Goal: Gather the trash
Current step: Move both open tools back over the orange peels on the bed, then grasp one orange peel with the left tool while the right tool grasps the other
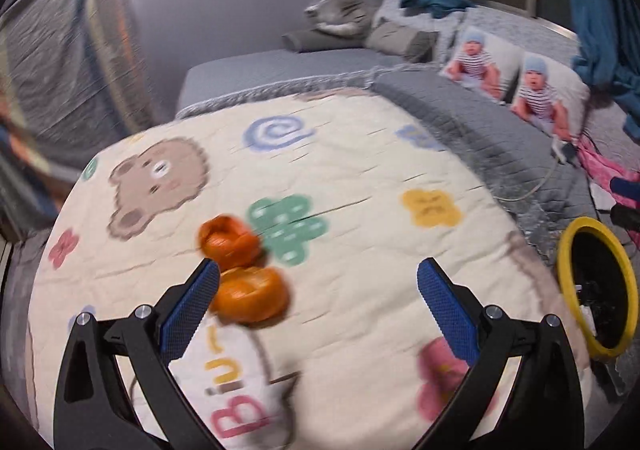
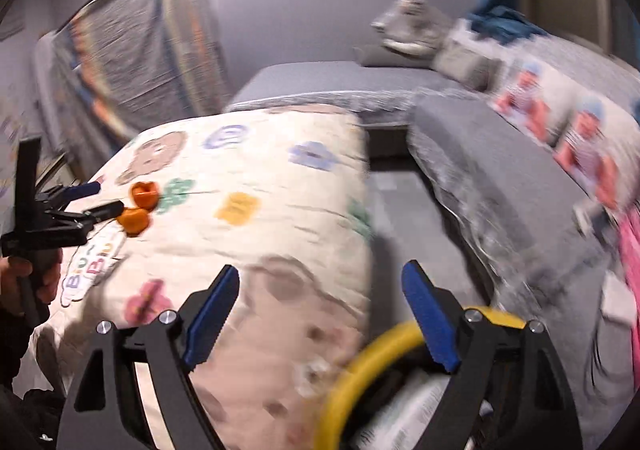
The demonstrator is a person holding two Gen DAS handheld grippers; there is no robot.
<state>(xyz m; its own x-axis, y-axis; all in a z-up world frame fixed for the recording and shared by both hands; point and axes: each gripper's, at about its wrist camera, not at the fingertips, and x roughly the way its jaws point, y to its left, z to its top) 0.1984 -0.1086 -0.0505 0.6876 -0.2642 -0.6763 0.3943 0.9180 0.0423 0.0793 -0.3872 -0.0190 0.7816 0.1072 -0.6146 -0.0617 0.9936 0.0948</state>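
Two orange peels (image 1: 240, 274) lie touching each other on a cream cartoon quilt (image 1: 360, 177) spread over a grey bed (image 1: 280, 65). The left tongs (image 1: 318, 294) stand wide open, empty, one pad beside the nearer peel. The right tongs (image 2: 320, 314) gape open over a yellow-rimmed bin (image 2: 360, 370). Printed pillows (image 1: 516, 77) and blue curtains (image 1: 600, 29) line the far side.

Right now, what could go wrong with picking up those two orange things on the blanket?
The two orange pieces lie close together, so the open left gripper might grab one and knock the other away. The soft quilt could get pinched too. The yellow-rimmed bin sits beside the quilt's edge under the open right gripper, so a careless drop might miss it.
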